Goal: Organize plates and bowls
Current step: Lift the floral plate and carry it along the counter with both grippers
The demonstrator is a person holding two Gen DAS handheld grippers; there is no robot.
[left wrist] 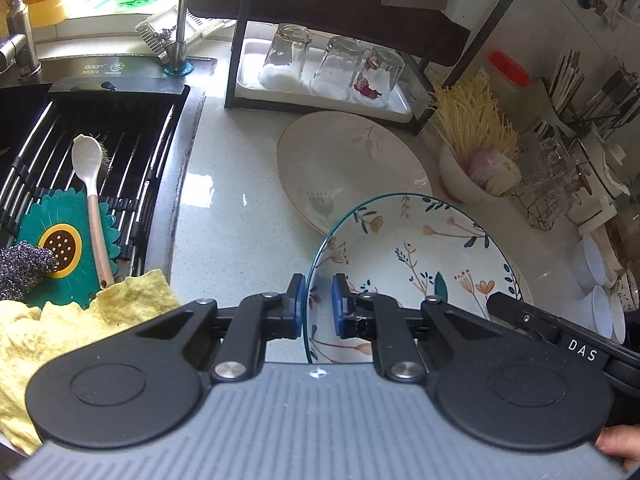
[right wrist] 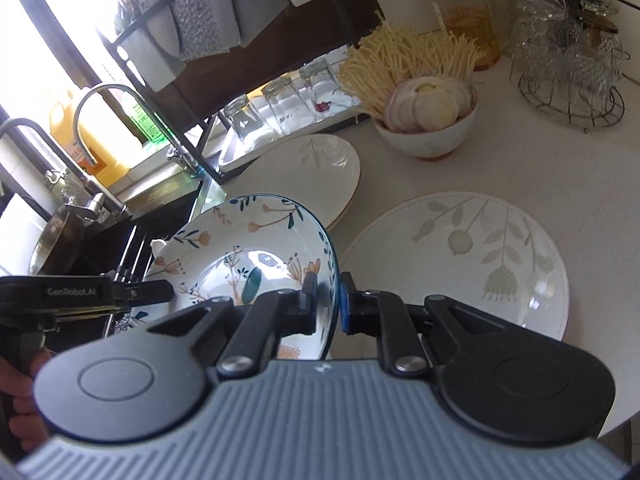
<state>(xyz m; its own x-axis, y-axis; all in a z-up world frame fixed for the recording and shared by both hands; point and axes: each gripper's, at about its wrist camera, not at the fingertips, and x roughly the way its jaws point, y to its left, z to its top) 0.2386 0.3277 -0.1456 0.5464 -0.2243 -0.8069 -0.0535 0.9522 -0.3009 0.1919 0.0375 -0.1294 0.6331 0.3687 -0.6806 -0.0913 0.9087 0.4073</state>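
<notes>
**Counting the dishes on the kitchen counter**

We count one blue-rimmed floral ceramic plate (right wrist: 248, 240), two cream leaf-patterned plates (right wrist: 308, 176) (right wrist: 460, 264), one white bowl of sliced onion (right wrist: 428, 136), and three clear upturned drinking glasses (left wrist: 286, 58) (left wrist: 336, 68) (left wrist: 378, 76).

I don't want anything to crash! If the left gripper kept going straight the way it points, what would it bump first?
Probably the plain white plate on the counter. The left gripper is shut on the flowery plate's rim and points over it, toward the plain plate. Depth is hard to judge, though.
</notes>
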